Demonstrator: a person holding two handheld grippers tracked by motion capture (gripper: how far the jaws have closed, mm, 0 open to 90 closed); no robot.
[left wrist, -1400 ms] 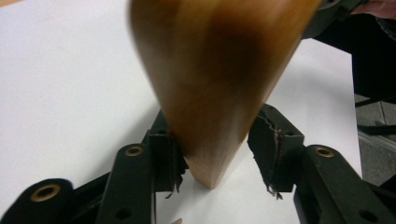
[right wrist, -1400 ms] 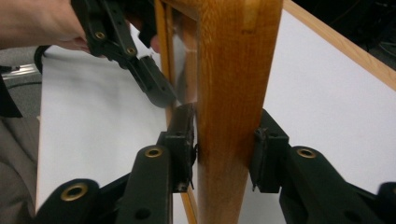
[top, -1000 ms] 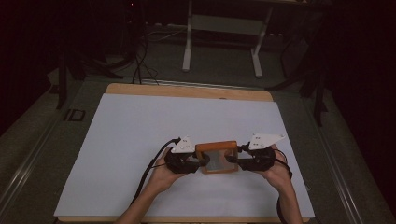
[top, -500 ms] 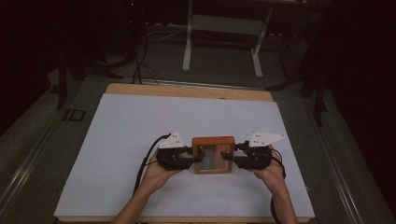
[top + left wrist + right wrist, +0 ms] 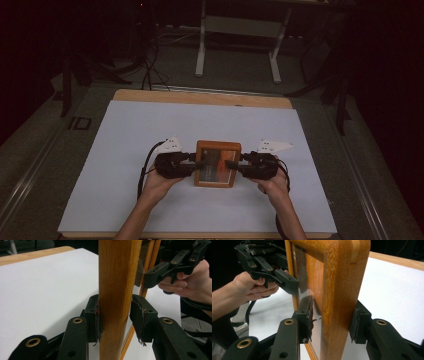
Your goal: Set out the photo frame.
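Standing on edge, the orange wooden picture frame [image 5: 216, 148] is pinched by the right gripper [image 5: 231, 164] — the left gripper [image 5: 200, 163] is spread loosely round its other side.

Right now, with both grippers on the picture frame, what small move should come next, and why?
Probably close the left gripper more firmly on the picture frame before carrying it on. In the left gripper view one pad seems to leave a sliver of gap to the wood, while the right gripper clamps the opposite side, so the hold looks uneven.
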